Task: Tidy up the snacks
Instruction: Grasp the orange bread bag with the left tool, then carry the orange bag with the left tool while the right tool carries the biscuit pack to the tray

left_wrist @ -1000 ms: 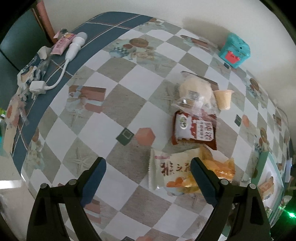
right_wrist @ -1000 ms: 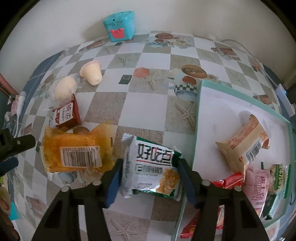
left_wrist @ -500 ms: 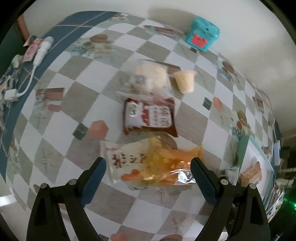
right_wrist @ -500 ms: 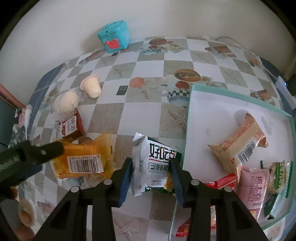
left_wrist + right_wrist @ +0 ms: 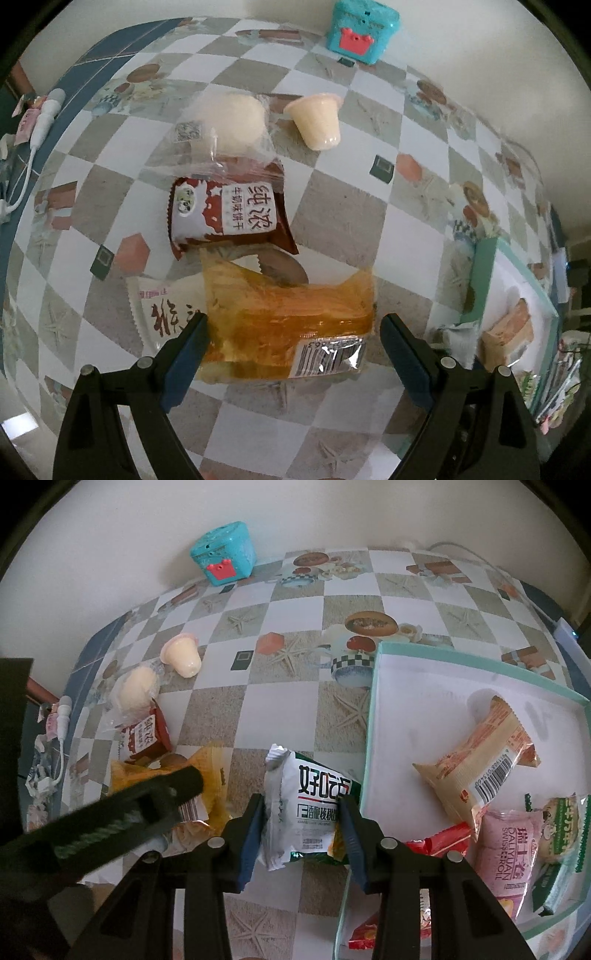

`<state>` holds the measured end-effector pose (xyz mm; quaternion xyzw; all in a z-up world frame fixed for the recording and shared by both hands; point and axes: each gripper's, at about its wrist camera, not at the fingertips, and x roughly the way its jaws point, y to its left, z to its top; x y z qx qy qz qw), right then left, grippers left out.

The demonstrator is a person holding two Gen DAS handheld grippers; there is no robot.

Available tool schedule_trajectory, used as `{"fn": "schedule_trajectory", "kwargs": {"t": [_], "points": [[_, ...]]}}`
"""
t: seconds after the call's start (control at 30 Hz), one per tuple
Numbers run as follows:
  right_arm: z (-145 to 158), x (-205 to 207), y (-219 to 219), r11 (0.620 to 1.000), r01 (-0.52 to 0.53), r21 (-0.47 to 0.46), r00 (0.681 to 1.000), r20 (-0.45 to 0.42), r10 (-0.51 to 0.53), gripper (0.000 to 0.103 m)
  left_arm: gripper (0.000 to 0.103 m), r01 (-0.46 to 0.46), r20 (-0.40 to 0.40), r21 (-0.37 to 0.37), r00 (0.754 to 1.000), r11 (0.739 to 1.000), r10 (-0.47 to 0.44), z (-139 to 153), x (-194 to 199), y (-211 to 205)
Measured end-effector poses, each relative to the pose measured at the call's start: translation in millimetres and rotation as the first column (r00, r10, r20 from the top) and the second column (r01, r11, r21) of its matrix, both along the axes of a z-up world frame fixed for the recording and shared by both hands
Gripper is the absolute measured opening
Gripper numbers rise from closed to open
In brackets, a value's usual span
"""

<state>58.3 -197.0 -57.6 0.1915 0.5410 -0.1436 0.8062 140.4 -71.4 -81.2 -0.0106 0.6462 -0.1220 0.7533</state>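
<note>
My left gripper (image 5: 293, 332) stands open and points down over an orange packet (image 5: 288, 325) that lies between its fingers, unpressed. Beyond it lie a brown biscuit packet (image 5: 225, 216), a round bun in clear wrap (image 5: 229, 125) and a jelly cup (image 5: 317, 122). My right gripper (image 5: 303, 801) is shut on a white-and-green snack packet (image 5: 314, 805), which sits beside the teal-rimmed tray (image 5: 373, 701). The left gripper's finger (image 5: 147, 801) shows at the left of the right wrist view, over the orange packet (image 5: 210, 771).
In the tray lie a tan packet (image 5: 480, 768), a pink roll packet (image 5: 509, 849), a green packet (image 5: 561, 834) and a red one (image 5: 436, 838). A teal toy box (image 5: 223, 554) stands by the wall. A white cable (image 5: 29, 147) lies at the table's left edge.
My left gripper has moved across the table until it straddles the orange packet. The right gripper's fingers have closed on the white-and-green packet and squeezed it narrower.
</note>
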Motion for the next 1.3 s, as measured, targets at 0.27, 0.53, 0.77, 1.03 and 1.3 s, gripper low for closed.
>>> {"fn": "schedule_trajectory", "kwargs": {"t": [0.27, 0.53, 0.77, 1.03, 1.3], "points": [[0.8, -0.9, 1.2, 1.000, -0.007, -0.007, 1.000, 0.000, 0.007, 0.043, 0.086, 0.015, 0.036, 0.063, 0.999, 0.998, -0.018, 2.9, -1.4, -3.2], [6.1, -3.1, 0.4, 1.000, 0.002, 0.002, 1.000, 0.010, -0.002, 0.039, 0.079, 0.023, 0.064, 0.059, 0.998, 0.998, -0.027, 16.9, -0.5, 0.7], [14.8, -6.2, -1.3, 1.000, 0.003, 0.019, 0.999, 0.032, -0.003, 0.037, 0.078, 0.021, 0.101, 0.043, 0.995, 0.999, -0.025, 36.0, -5.0, 10.4], [45.7, -13.4, 0.4, 1.000, -0.007, 0.005, 0.995, 0.104, 0.007, 0.037, 0.078, 0.006, 0.169, 0.019, 0.985, 1.000, -0.009, 65.5, -11.8, 16.1], [76.6, -27.9, -13.5, 0.998, 0.053, -0.023, 0.988, 0.148, -0.049, 0.037, 0.078, 0.002, 0.245, -0.007, 0.970, 1.000, 0.000, 96.9, -20.6, 17.0]]}}
